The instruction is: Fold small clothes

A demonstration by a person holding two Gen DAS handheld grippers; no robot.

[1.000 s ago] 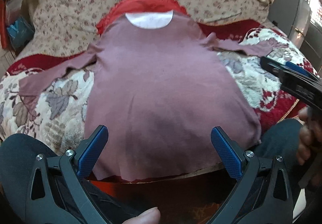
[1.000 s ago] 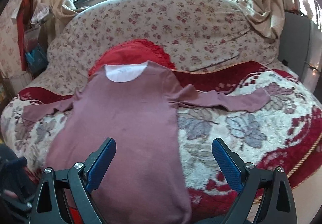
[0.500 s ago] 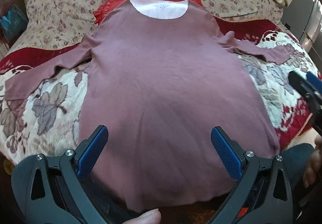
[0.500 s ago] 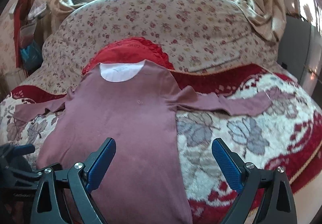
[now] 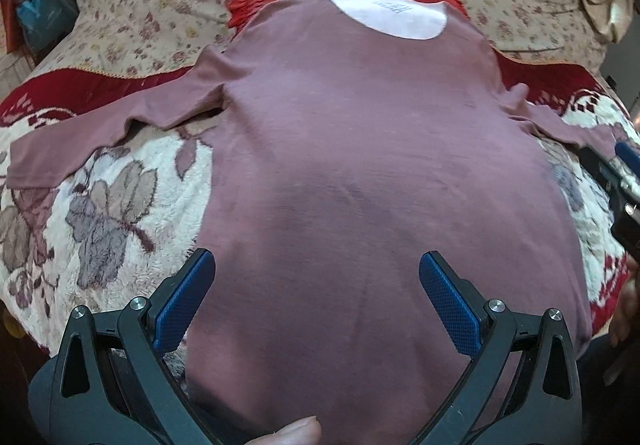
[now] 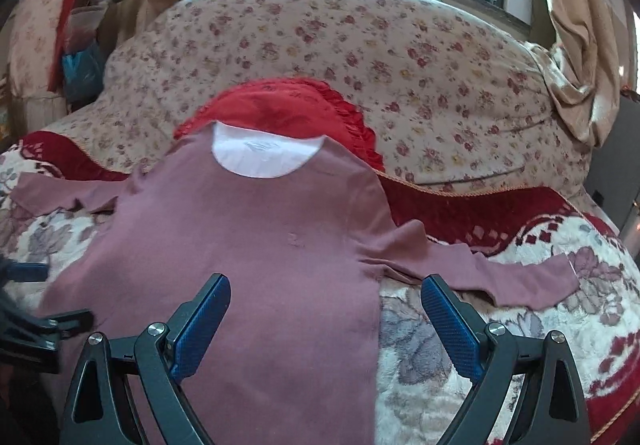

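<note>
A mauve long-sleeved shirt (image 5: 368, 165) lies flat on a sofa seat, white-lined neck (image 5: 392, 15) at the far end and both sleeves spread sideways. My left gripper (image 5: 314, 277) hovers open over the shirt's lower body, nothing between its blue pads. In the right wrist view the same shirt (image 6: 248, 245) fills the left half, its right sleeve (image 6: 492, 273) stretched across the blanket. My right gripper (image 6: 324, 303) is open above the shirt's right side edge, empty. The other gripper's black body (image 6: 28, 325) shows at the left edge.
A floral white-and-red blanket (image 5: 100, 205) covers the seat. A red frilled cushion (image 6: 296, 105) lies under the neck, against the flowered sofa back (image 6: 360, 37). Curtains (image 6: 576, 45) and a window stand behind. A thumb (image 5: 292, 433) shows at the bottom.
Both grippers have moved forward and closer over the shirt, which now fills more of each view. The shirt itself has not shifted. Both stay open.
</note>
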